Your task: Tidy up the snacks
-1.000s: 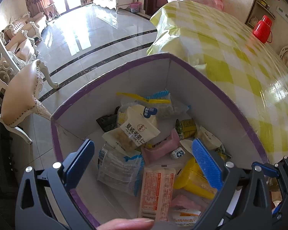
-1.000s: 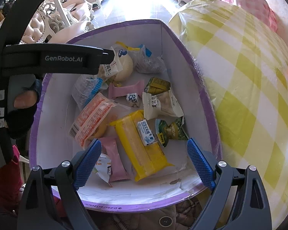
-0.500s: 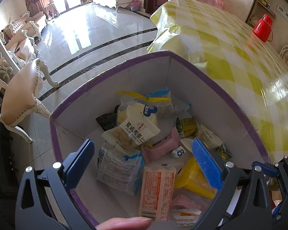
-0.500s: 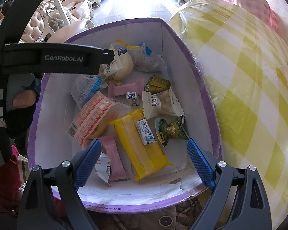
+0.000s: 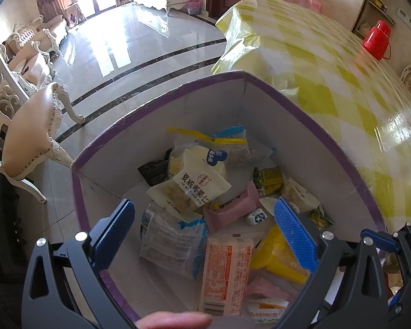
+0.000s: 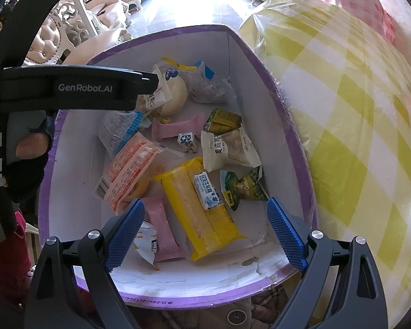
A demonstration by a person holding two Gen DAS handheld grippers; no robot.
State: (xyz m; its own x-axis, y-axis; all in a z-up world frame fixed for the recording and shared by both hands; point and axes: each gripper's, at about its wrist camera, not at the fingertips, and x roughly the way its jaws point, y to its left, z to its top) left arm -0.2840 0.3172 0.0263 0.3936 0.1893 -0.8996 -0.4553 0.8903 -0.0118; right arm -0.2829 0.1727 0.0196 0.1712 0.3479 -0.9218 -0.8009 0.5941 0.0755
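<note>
Both hand-held grippers — left [image 5: 205, 233], right [image 6: 205, 230] — hover wide and empty over the box [image 6: 260, 63] mid-frame; I'd drop the right squarely across the yellow pack [image 6: 197, 208], avoiding neighbours.

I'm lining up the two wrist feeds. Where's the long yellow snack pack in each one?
Left wrist: the long yellow snack pack lies low and right of centre, partly behind the left tool's right finger.
Right wrist: it lies fully visible, low centre, running diagonally.
Shared landmark: the orange-printed packet lies just to its left in both.
</note>
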